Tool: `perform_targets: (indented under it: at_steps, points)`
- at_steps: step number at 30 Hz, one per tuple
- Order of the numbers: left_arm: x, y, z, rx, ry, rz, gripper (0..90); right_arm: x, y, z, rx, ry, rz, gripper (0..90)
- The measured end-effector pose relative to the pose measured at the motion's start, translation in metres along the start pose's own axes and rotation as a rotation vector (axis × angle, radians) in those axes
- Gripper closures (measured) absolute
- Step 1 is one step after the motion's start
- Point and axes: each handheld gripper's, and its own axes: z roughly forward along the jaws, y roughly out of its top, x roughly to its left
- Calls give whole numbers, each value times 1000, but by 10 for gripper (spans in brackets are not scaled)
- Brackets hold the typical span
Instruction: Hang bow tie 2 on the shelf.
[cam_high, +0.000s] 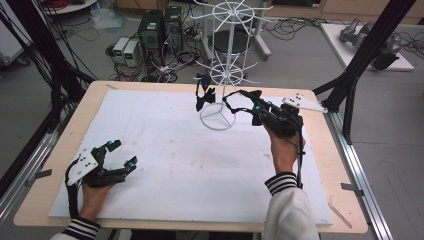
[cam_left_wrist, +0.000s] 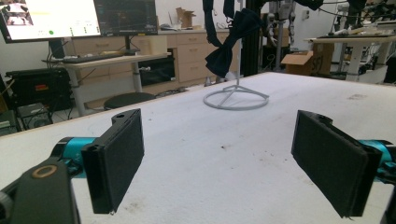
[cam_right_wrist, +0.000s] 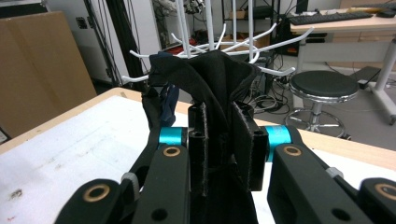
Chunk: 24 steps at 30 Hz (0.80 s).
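A: What sits closest to the lens?

B: In the right gripper view, the right claw (cam_right_wrist: 226, 144) itself, its two black jaws clamped on a black bow tie (cam_right_wrist: 210, 79). The cloth rises from between the jaws and bunches above them, just in front of the white hooks of the wire rack (cam_right_wrist: 233, 28).

A: And how does that cloth look?

B: Soft, dark and creased, with a thin strap trailing off to one side of the claw. In the high view the right claw (cam_high: 239, 96) stretches the strap out toward the rack's ring base (cam_high: 217, 117).

A: Anything hanging on the rack already?

B: Yes, a dark navy bow tie (cam_left_wrist: 229, 44) hangs from the rack, beyond the left claw and well apart from it.

A: The left claw?

B: The left claw (cam_left_wrist: 217, 158) has its jaws wide apart with nothing between them, low over the white table mat (cam_high: 165, 165), near the person's edge of the table.

A: Any containers or writing?

B: A cardboard box (cam_left_wrist: 299, 58) stands far behind the table; its contents cannot be told. A monitor (cam_left_wrist: 60, 18) beyond the left claw is lit, but its text is too small to read.
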Motion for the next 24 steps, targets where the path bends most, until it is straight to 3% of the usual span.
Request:
perform_targets:
  at_steps: [24]
  points:
    - [0,0,0,-6,1,-8,173,-15,-4,25,23,-47,61,770]
